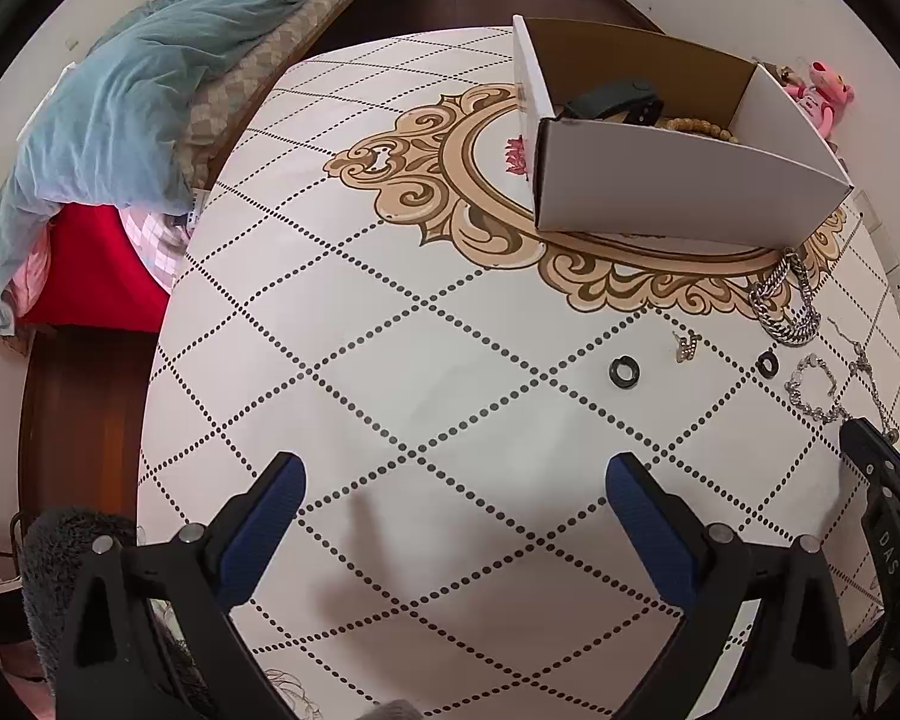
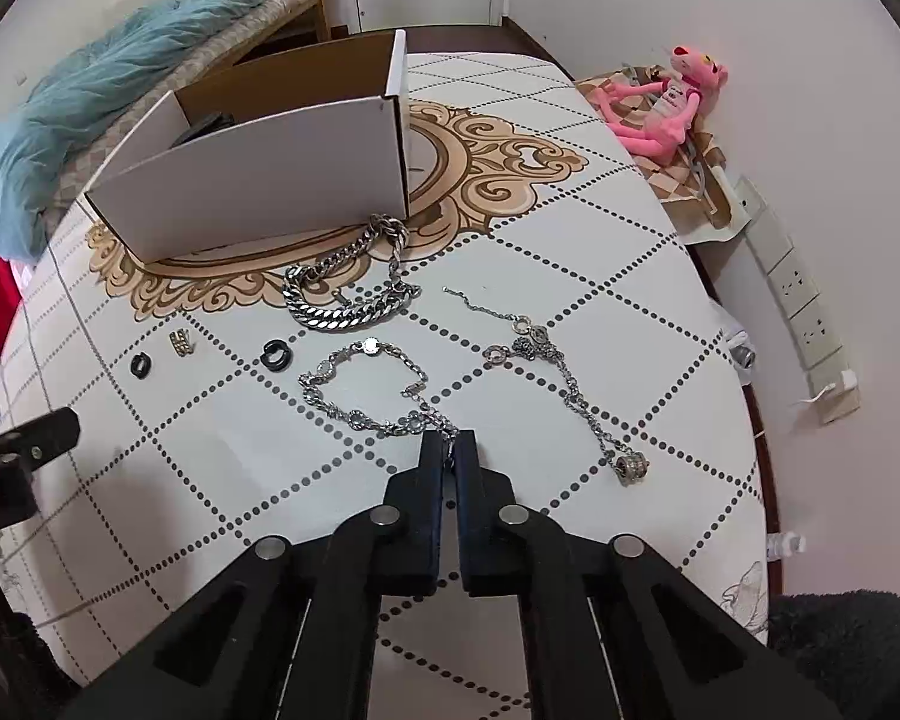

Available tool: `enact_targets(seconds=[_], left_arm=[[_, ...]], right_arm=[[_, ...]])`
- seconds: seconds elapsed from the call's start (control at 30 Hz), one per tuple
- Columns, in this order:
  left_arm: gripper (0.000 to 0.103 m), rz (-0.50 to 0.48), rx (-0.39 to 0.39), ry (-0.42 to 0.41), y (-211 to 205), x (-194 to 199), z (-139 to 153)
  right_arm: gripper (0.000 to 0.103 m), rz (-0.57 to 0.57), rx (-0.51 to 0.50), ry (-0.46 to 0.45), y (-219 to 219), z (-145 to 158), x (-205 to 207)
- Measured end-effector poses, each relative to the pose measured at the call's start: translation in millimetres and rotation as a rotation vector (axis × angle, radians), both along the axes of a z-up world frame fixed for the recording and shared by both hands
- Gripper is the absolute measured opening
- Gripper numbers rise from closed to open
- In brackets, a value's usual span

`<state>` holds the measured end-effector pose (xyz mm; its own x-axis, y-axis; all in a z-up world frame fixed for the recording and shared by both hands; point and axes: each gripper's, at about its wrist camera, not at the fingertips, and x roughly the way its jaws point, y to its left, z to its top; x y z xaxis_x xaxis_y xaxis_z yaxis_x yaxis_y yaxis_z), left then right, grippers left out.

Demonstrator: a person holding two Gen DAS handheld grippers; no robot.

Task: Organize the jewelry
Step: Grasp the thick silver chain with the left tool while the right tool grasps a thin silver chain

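Jewelry lies on the patterned table in front of a white cardboard box. My right gripper is shut on the near end of a thin silver bracelet. Beyond it lie a heavy silver chain, two black rings, a small gold earring and a thin necklace with a pendant. My left gripper stands open over bare table, left of the rings. The box holds a dark object and wooden beads.
A pink plush toy lies on a checked cloth past the table's far right edge, with wall sockets beside it. A bed with a blue blanket stands left of the table.
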<state>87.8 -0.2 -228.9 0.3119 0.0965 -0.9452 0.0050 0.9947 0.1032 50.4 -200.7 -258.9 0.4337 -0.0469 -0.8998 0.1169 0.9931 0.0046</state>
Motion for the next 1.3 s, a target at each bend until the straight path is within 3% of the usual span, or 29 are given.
enact_targets(seconds=[0.3, 0.47, 0.63, 0.97, 1.03, 1.1, 1.17, 1.3], left_arm=[[0.102, -0.022, -0.026, -0.004, -12.9, 3.6, 4.9], [0.102, -0.050, -0.115, -0.004, -37.9, 17.1, 16.3], [0.102, -0.142, -0.207, 0.057, -81.6, 49.3, 14.6], [0.101, -0.286, -0.146, 0.067, -137.9, 72.1, 2.5], [0.098, -0.302, -0.126, 0.079, -144.4, 73.3, -3.7], [0.086, -0.320, -0.113, 0.087, -148.7, 73.4, -8.4], [0.081, -0.326, -0.097, 0.102, -152.9, 74.3, -14.6], [0.059, -0.327, -0.122, 0.103, -155.2, 79.5, -17.4]], right_arm=[[0.003, -0.058, 0.110, -0.110, -27.6, 46.8, -6.3], [0.003, -0.089, 0.110, -0.143, -41.2, 64.2, -2.9], [0.003, -0.148, 0.104, -0.124, -65.1, 52.4, 7.9], [0.003, -0.218, 0.150, -0.094, -88.9, 31.3, 15.9], [0.003, -0.226, 0.153, -0.092, -91.3, 29.8, 16.2], [0.003, -0.237, 0.161, -0.090, -94.4, 28.9, 16.4], [0.003, -0.246, 0.169, -0.090, -96.4, 28.3, 16.6], [0.003, -0.251, 0.176, -0.085, -98.1, 27.6, 17.0]])
